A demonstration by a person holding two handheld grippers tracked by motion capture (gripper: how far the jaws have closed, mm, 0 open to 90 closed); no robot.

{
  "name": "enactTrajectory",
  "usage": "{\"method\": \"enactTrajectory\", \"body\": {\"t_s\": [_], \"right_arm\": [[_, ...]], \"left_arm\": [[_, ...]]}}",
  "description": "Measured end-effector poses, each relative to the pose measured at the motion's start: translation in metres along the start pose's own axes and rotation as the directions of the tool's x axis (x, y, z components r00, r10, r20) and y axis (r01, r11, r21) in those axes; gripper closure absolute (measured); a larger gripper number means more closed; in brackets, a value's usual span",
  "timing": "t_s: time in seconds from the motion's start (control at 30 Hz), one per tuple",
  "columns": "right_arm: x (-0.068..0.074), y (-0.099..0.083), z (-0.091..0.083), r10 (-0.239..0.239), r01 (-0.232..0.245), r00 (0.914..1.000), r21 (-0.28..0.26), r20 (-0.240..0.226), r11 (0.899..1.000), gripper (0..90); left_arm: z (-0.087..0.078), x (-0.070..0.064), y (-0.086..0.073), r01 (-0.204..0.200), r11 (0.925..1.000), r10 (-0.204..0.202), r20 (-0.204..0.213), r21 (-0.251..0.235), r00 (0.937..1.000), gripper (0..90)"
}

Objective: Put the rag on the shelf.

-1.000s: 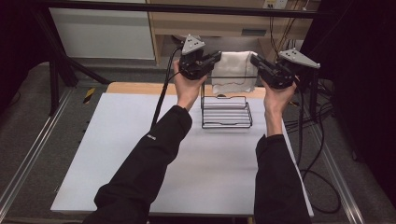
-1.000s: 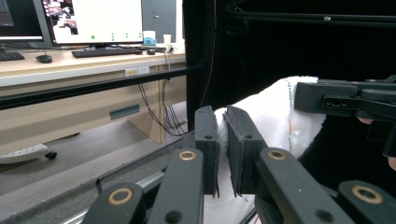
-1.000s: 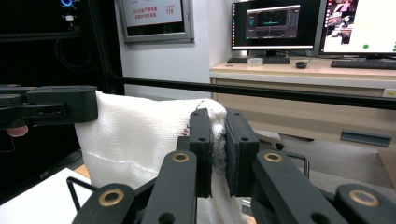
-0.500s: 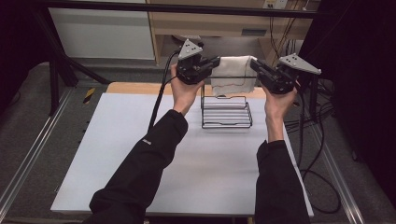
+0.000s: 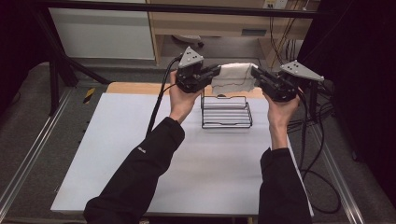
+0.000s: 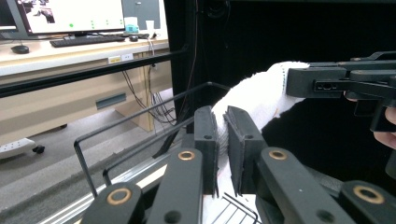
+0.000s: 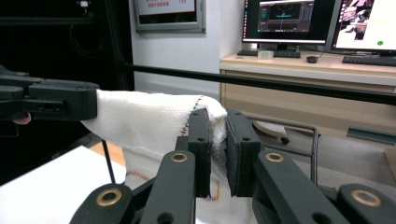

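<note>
Two grippers hold one white cloth (image 5: pixel 233 77) up in the air above the far part of the pale surface (image 5: pixel 140 154), over a black wire basket (image 5: pixel 226 112) that stands near the surface's far edge. The surface is the largest thing here, a light sheet with a wooden strip along its far side. The basket is a low open rack of thin black wire. The cloth hangs stretched between the two grippers, higher than the basket's rim, with its lower part drooping towards the basket. The left gripper (image 5: pixel 215 71) has its jaws closed almost fully on one end of the cloth, with only the thickness of the fabric between them, as the left gripper view shows. The right gripper (image 5: pixel 254 73) pinches the other end in the same way, its jaws nearly together on a bunched fold. The cloth is a coarse white weave with a thin line of red and dark stitching along its hem (image 7: pixel 194 112).
</note>
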State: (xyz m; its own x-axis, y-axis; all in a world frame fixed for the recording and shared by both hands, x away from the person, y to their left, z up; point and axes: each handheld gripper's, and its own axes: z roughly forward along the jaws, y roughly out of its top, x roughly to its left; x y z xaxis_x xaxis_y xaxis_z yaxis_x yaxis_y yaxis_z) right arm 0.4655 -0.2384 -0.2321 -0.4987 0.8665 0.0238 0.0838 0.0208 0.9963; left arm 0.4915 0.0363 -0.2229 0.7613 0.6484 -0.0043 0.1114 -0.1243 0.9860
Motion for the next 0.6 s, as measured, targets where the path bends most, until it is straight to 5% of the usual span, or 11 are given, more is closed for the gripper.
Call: {"method": "enactTrajectory", "body": {"t_s": [0.6], "right_arm": [[0.005, -0.019, -0.014, -0.001, 0.003, 0.9997, 0.052, -0.024, 0.999, 81.9]], "left_arm": [[-0.008, -0.01, -0.018, 0.028, 0.997, -0.031, 0.034, 0.073, 0.9989, 79.8]]}}
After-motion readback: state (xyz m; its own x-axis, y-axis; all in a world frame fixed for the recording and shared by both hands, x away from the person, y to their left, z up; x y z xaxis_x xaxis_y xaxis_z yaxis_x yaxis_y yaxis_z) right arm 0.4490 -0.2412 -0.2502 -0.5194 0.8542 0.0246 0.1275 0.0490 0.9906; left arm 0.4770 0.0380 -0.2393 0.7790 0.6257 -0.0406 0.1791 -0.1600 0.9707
